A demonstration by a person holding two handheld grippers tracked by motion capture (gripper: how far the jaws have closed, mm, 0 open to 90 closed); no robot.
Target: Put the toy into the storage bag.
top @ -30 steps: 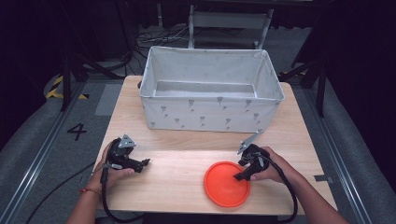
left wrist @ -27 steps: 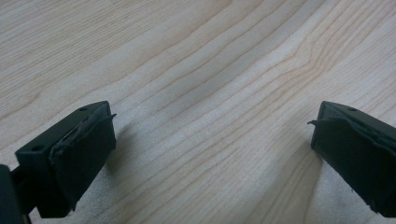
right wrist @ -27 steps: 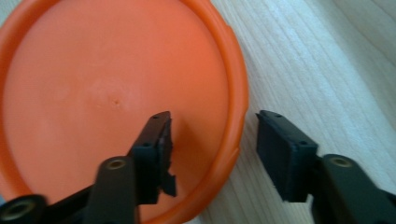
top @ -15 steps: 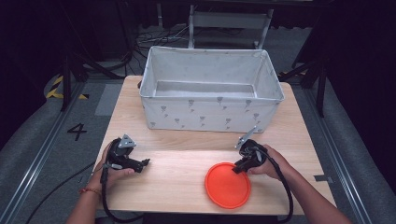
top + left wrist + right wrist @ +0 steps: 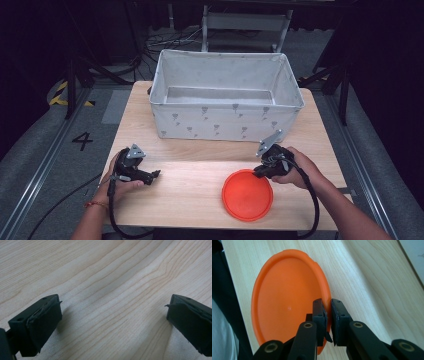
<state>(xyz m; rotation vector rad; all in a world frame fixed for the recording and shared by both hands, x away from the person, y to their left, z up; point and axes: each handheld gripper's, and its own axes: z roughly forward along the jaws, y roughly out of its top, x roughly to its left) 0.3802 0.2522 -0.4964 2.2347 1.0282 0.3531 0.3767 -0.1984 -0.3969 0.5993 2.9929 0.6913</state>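
Note:
An orange plate lies near the front of the wooden table, right of centre. My right gripper is at the plate's far right rim; its jaws have just been closing. In the right gripper view the right gripper pinches the rim of the orange plate between its pads. Over at the front left, my left gripper rests on the table pointing right. The left gripper stands wide open over bare wood, with nothing between its fingers.
A large white fabric bin with a grey print stands at the back of the table, open at the top. Behind the table are dark stands and cables. The front table edge runs just below the plate.
My right hand has lifted and moved slightly toward the bin, and its jaws have closed on the plate's rim. The left hand has stayed put.

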